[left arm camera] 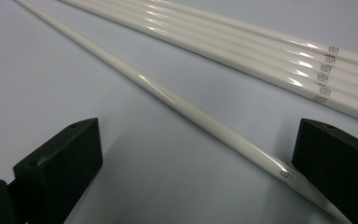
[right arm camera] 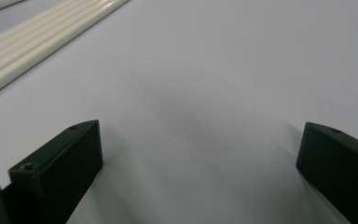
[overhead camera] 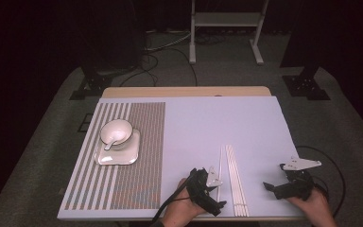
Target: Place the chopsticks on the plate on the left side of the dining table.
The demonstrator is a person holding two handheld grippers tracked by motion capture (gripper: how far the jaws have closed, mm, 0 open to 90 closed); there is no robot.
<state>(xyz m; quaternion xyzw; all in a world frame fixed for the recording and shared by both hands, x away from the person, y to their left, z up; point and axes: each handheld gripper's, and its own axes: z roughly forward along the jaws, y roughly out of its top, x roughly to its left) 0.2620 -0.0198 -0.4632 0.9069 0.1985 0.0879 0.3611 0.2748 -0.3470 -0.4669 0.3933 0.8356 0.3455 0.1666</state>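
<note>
As it lies on the table, single chopstick btwn left claw jaws, wide open, empty.

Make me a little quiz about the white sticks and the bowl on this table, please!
1. True or false: the left gripper has its jaws wide open around the single chopstick.
2. What lies inside the white bowl? A) a spoon B) a fork C) an egg
3. What does the bowl stand on?

Key
1. True. The stick lies apart from the bundle of chopsticks, between the open jaws.
2. A, a white spoon.
3. A square white plate on the striped mat.
</note>
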